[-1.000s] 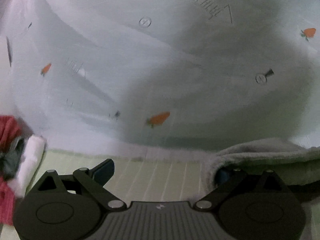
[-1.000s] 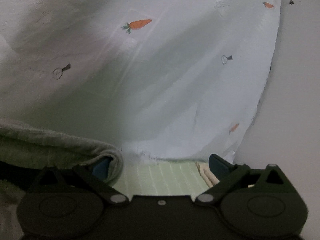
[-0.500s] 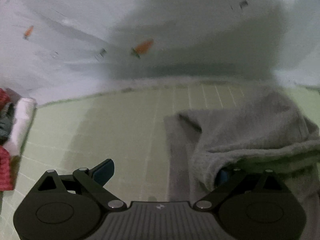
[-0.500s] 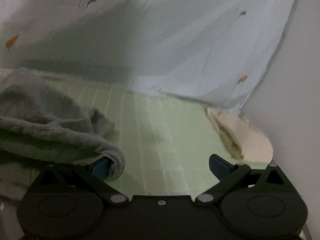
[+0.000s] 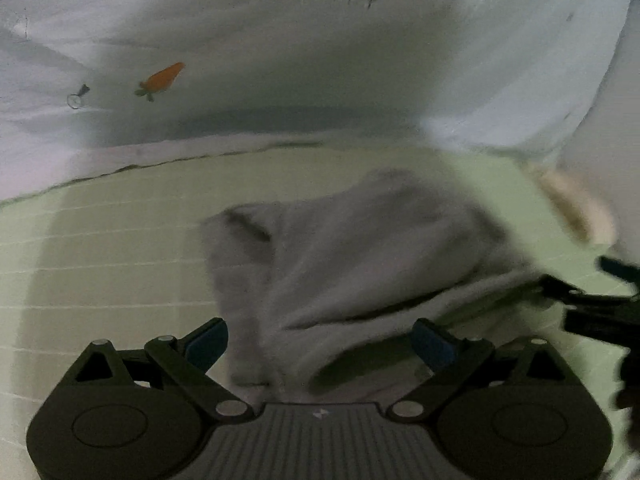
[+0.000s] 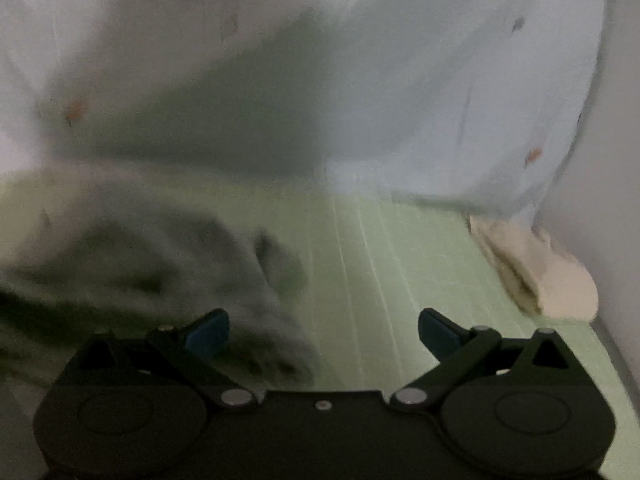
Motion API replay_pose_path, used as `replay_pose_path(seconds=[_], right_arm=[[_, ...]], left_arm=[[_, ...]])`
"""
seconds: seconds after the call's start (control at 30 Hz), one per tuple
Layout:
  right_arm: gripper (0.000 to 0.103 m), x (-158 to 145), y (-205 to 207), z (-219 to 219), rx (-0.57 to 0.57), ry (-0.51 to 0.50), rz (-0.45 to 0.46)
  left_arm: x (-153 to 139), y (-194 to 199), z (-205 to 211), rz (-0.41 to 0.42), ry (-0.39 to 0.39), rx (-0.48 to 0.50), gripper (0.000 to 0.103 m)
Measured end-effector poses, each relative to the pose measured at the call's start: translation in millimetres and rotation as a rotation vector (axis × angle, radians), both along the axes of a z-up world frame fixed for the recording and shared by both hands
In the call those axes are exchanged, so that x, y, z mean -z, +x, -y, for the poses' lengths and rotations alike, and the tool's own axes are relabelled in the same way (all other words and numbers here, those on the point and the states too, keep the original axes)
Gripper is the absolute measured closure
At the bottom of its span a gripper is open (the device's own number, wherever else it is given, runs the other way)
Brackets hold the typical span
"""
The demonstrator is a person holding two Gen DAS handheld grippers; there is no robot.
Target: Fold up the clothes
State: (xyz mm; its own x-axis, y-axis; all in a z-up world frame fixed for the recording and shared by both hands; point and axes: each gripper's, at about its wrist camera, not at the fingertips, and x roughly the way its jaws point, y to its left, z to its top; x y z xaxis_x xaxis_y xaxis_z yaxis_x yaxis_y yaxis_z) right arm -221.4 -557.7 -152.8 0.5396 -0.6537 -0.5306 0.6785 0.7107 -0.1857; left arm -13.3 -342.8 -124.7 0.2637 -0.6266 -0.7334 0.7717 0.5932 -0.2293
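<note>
Grey fleecy garment (image 5: 360, 264) lies bunched on the green gridded mat (image 5: 100, 264) between the left gripper's (image 5: 320, 340) spread fingers, beside the right gripper's (image 6: 324, 328) left finger, both released; folding appears unfinished.

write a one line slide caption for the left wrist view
Left gripper open above a rumpled grey garment on the green gridded sheet, carrot-print bedding behind, right gripper entering at right.
</note>
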Motion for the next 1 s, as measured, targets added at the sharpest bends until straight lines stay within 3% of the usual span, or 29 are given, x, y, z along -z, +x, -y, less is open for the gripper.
replay_pose_path(seconds=[0.03,0.13,0.33,0.43,0.53,0.77,1.0], right_arm=[[0.001,-5,0,-3,-0.011,-0.008,0.039],[0.000,-1,12,2,-0.008,0.015,0.035],[0.000,31,33,22,-0.006,0.155,-0.058],[0.000,35,27,15,-0.004,0.176,-0.067],[0.000,39,20,9,-0.003,0.212,-0.090],[0.000,25,-15,-9,0.004,0.242,-0.042],[0.000,38,-72,-45,0.023,0.342,-0.073]], left_arm=[[1,2,-2,-0.013,-0.015,-0.041,0.002],[7,9,-8,-0.042,-0.041,-0.186,0.002],[39,3,17,0.087,0.238,-0.160,0.002],[47,-7,18,0.089,0.297,-0.134,0.002],[46,-15,15,0.084,0.304,-0.120,0.002],[18,-33,-14,0.104,0.247,-0.149,0.002],[27,-62,-77,0.008,0.290,-0.257,0.002]])
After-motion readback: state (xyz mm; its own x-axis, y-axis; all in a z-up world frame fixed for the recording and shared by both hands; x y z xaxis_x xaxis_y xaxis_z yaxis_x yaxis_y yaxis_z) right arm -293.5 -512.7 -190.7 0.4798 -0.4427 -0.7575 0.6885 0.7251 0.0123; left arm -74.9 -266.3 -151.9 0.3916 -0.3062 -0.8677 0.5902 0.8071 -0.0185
